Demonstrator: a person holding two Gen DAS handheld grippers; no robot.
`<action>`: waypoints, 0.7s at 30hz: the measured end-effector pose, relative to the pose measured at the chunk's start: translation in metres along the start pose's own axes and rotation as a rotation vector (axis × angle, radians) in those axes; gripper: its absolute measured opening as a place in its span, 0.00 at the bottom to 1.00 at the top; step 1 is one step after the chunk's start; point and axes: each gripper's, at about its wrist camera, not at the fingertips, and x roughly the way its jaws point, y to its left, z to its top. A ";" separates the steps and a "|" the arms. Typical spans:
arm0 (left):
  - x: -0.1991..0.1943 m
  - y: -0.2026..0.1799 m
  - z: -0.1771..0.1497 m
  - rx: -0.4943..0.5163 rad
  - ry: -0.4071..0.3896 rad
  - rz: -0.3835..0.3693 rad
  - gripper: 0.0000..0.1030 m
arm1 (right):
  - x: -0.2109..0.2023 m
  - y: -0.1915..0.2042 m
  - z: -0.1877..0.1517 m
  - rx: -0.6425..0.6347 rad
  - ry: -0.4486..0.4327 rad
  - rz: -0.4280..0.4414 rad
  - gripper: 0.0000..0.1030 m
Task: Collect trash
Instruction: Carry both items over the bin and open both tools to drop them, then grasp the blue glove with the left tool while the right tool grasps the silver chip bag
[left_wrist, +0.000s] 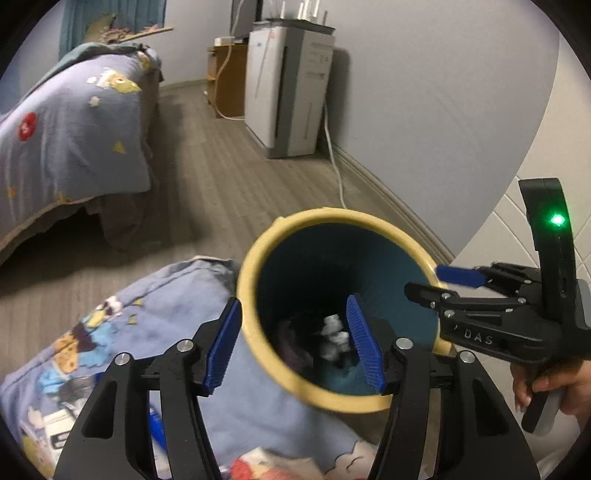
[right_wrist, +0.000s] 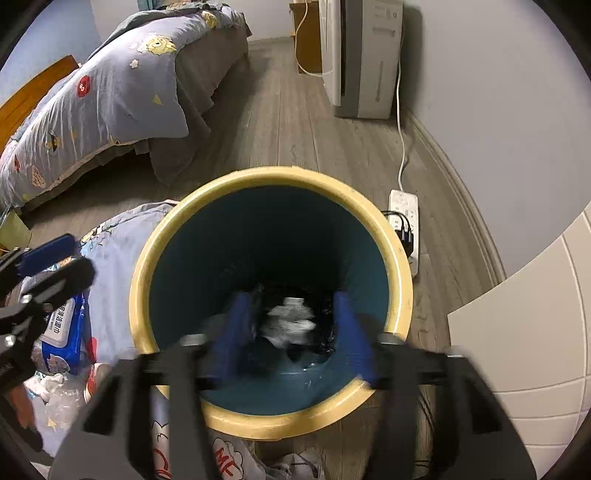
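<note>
A round bin with a yellow rim (left_wrist: 255, 254) (right_wrist: 273, 176) and a teal inside stands on the wood floor. Deep inside lies crumpled white paper (left_wrist: 334, 338) (right_wrist: 290, 321), blurred, beside dark rubbish. My left gripper (left_wrist: 293, 300) is open above the bin's near left rim, which passes between its blue pads; nothing is held. My right gripper (right_wrist: 291, 299) hangs open over the bin's mouth, motion-blurred and empty. In the left wrist view the right gripper (left_wrist: 424, 278) reaches over the rim from the right, with a hand on its handle. The left gripper (right_wrist: 70, 258) shows at the left edge of the right wrist view.
A blue cartoon quilt (right_wrist: 114, 266) lies against the bin's left side, with a wet-wipes pack (right_wrist: 64, 325) and clear plastic wrap (right_wrist: 59, 398) on it. A bed (left_wrist: 70, 125) stands beyond. A power strip (right_wrist: 404, 218), a white appliance (left_wrist: 288, 92) and a white cabinet (right_wrist: 535, 332) are along the right wall.
</note>
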 end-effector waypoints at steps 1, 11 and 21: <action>-0.007 0.002 0.000 -0.004 -0.013 0.006 0.71 | -0.003 0.002 0.001 -0.006 -0.015 0.002 0.74; -0.101 0.040 -0.017 -0.034 -0.107 0.125 0.87 | -0.036 0.037 0.007 -0.086 -0.087 0.004 0.95; -0.188 0.070 -0.059 -0.046 -0.144 0.290 0.92 | -0.082 0.111 -0.008 -0.170 -0.163 0.085 0.95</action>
